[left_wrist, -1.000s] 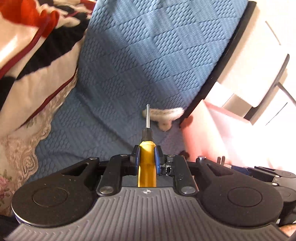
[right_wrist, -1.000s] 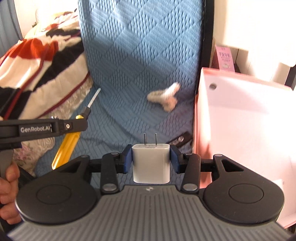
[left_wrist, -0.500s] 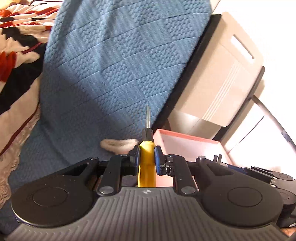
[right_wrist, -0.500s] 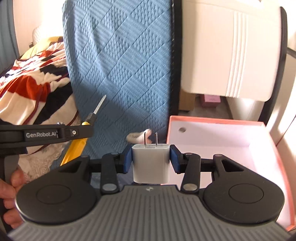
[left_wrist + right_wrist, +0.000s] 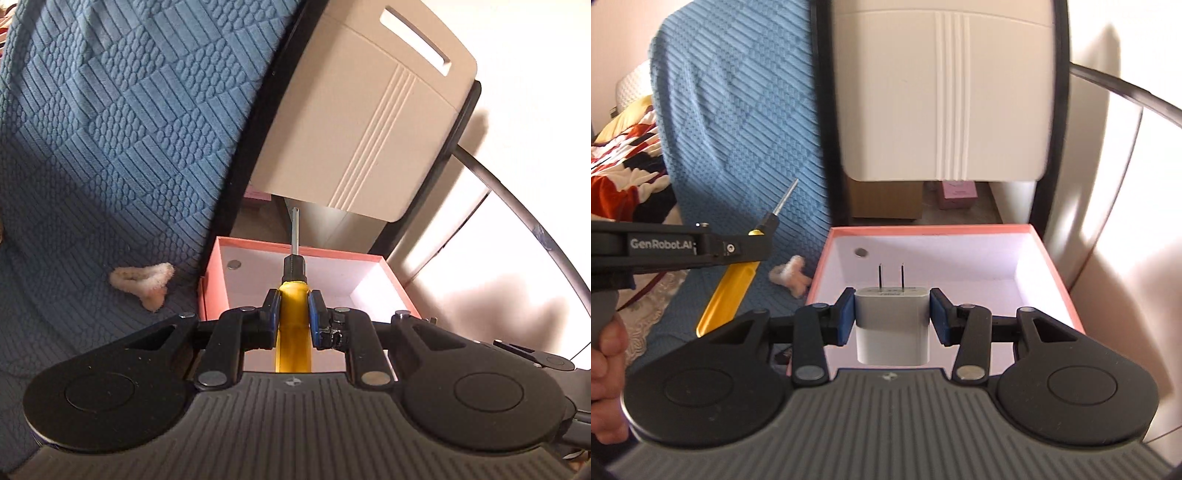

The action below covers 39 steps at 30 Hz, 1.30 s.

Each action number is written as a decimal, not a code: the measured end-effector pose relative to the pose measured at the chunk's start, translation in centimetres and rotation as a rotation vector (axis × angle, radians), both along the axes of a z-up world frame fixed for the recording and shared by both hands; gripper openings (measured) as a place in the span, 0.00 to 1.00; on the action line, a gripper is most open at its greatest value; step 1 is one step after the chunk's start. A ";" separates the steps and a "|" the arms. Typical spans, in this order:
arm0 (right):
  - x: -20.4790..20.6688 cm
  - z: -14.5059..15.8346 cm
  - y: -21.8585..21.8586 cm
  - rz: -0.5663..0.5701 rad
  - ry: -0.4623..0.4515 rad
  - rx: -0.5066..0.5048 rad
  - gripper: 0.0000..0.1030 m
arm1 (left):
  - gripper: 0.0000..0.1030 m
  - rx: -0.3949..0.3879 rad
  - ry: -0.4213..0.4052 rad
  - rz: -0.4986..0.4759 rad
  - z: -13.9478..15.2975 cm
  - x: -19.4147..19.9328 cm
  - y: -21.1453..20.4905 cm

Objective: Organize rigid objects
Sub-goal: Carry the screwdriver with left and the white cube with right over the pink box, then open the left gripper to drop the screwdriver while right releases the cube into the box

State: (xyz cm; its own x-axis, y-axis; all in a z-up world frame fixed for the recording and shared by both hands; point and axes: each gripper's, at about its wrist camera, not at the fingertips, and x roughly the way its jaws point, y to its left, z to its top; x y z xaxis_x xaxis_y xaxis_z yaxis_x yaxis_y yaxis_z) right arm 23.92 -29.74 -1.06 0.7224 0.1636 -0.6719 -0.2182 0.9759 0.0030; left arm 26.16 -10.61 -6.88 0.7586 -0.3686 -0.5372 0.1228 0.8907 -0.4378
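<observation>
My left gripper [image 5: 292,309] is shut on a yellow-handled screwdriver [image 5: 293,325], its metal tip pointing forward over the open pink box [image 5: 214,273]. My right gripper [image 5: 892,314] is shut on a white plug charger [image 5: 892,332] with two prongs pointing ahead, held above the pink box [image 5: 1054,280], whose white inside shows a small round mark. In the right wrist view the left gripper [image 5: 731,249] and its screwdriver [image 5: 727,295] sit at the left, beside the box, with a hand [image 5: 605,376] on the handle.
A fluffy cream hair tie [image 5: 144,280] lies on the blue quilted cover [image 5: 110,129] left of the box. A beige chair back [image 5: 942,92] with a black frame rises behind the box. A cardboard box [image 5: 886,201] and a small pink carton [image 5: 958,194] stand beyond.
Both grippers have risen and swung right, from over the blue cover to over the pink box. The chair back has come into view. Both grips are unchanged.
</observation>
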 end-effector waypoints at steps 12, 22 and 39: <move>-0.7 -7.4 -7.2 -0.118 0.151 -0.007 0.45 | 0.19 0.060 0.124 -0.095 -3.6 2.9 -6.6; -0.5 -12.0 -10.1 -0.186 0.272 -0.014 0.45 | 0.19 0.110 0.225 -0.164 -7.0 3.9 -9.4; -0.7 -6.3 -8.5 -0.149 0.164 0.029 0.47 | 0.19 0.085 0.082 -0.106 -1.5 0.1 -6.3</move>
State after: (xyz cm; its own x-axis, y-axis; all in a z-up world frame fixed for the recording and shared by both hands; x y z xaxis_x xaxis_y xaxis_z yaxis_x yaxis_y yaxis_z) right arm 23.26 -38.22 -7.33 0.6217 0.0839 -0.7787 -0.0655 0.9963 0.0550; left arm 26.27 -16.93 -8.34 0.6704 -0.3952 -0.6280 0.1852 0.9087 -0.3741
